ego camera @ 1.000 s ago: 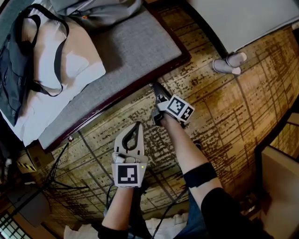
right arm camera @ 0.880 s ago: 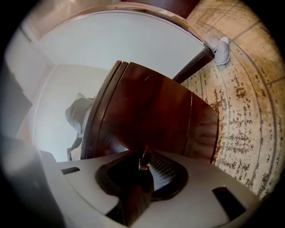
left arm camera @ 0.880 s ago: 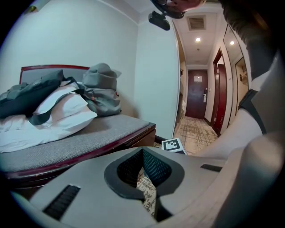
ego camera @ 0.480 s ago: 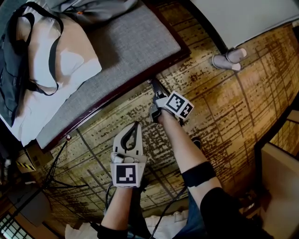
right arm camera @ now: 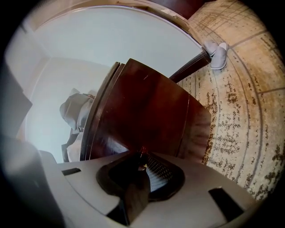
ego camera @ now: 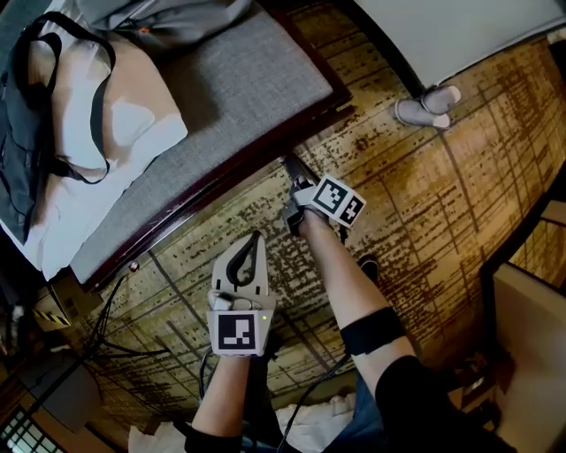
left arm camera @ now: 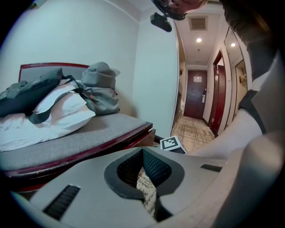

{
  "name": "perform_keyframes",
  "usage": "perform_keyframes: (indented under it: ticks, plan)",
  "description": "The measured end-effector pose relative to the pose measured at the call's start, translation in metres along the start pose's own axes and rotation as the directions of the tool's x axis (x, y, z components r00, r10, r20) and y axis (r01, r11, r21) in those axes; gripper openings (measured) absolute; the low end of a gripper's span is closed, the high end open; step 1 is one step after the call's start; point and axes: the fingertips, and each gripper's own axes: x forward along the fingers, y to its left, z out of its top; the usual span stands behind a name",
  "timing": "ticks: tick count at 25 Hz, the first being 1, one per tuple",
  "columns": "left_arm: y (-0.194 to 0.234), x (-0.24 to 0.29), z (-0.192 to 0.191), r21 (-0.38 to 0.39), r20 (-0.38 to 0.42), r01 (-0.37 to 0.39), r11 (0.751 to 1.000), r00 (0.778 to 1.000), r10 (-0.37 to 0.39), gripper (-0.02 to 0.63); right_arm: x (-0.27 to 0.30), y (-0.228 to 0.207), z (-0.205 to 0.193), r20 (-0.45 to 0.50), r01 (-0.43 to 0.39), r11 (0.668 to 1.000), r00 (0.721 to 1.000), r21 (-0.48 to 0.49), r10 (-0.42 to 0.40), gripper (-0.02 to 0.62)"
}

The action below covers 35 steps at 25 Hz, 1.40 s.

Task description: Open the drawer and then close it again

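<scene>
The drawer front (right arm camera: 147, 116) is a dark red wood panel under the cushioned bench (ego camera: 221, 97). My right gripper (ego camera: 291, 166) reaches to the bench's side at its corner. Its jaws have just been closing and now hold a small knob (right arm camera: 142, 166) on that panel. In the right gripper view the knob sits between the pads of my right gripper (right arm camera: 141, 164). Whether the drawer stands out from the frame I cannot tell. My left gripper (ego camera: 256, 239) hangs over the carpet nearer me, shut and empty. Its closed jaws fill the bottom of the left gripper view (left arm camera: 150, 196).
A white pillow (ego camera: 106, 133), a dark bag (ego camera: 35, 115) and a grey bundle (ego camera: 177, 13) lie on the bench. Grey slippers (ego camera: 429, 104) stand by the white wall. Cables and a stand (ego camera: 80, 354) occupy the floor at lower left. Pale furniture (ego camera: 531, 354) is at right.
The head view has shifted a little. Both grippers keep their places, the right one still at the bench's corner.
</scene>
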Motion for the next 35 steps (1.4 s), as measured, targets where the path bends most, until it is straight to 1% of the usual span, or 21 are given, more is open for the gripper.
perform_keyframes:
  ticks: [2, 6, 12, 15, 18, 24, 29, 32, 35]
  plan:
    - [-0.005, -0.003, 0.002, -0.006, -0.006, 0.008, 1.000, 1.000, -0.008, 0.002, -0.008, -0.003, -0.002, -0.010, 0.013, 1.000, 1.000, 0.004, -0.013, 0.072]
    - [-0.016, -0.007, 0.008, 0.011, -0.019, 0.034, 0.999, 0.999, -0.034, 0.002, -0.029, -0.011, -0.008, -0.022, 0.043, 0.999, 0.999, 0.024, -0.043, 0.072]
    - [-0.038, -0.011, 0.017, 0.013, -0.029, 0.077, 0.997, 0.997, -0.077, 0.002, -0.067, -0.024, -0.017, -0.053, 0.075, 0.997, 0.996, 0.017, -0.074, 0.074]
    - [-0.053, -0.013, 0.020, 0.025, -0.033, 0.114, 0.993, 0.993, -0.113, 0.002, -0.090, -0.030, -0.022, -0.064, 0.089, 0.996, 0.994, 0.006, -0.089, 0.074]
    - [-0.067, -0.013, 0.024, 0.033, -0.037, 0.146, 0.989, 0.989, -0.145, 0.002, -0.112, -0.036, -0.026, -0.058, 0.100, 0.995, 0.993, 0.020, -0.099, 0.072]
    - [-0.088, -0.017, 0.028, 0.059, -0.037, 0.193, 0.979, 0.981, -0.191, 0.002, -0.153, -0.051, -0.035, -0.063, 0.123, 0.992, 0.991, 0.027, -0.121, 0.072]
    - [-0.102, -0.025, 0.030, 0.068, -0.039, 0.215, 0.974, 0.976, -0.212, 0.002, -0.193, -0.065, -0.044, -0.069, 0.162, 0.986, 0.985, 0.039, -0.159, 0.072]
    - [-0.107, -0.032, 0.034, 0.060, -0.029, 0.217, 0.974, 0.976, -0.216, 0.002, -0.216, -0.076, -0.051, -0.077, 0.190, 0.981, 0.980, 0.042, -0.186, 0.072]
    - [-0.110, -0.038, 0.036, 0.059, -0.033, 0.217, 0.974, 0.976, -0.215, 0.002, -0.226, -0.080, -0.052, -0.090, 0.203, 0.979, 0.976, 0.031, -0.200, 0.072]
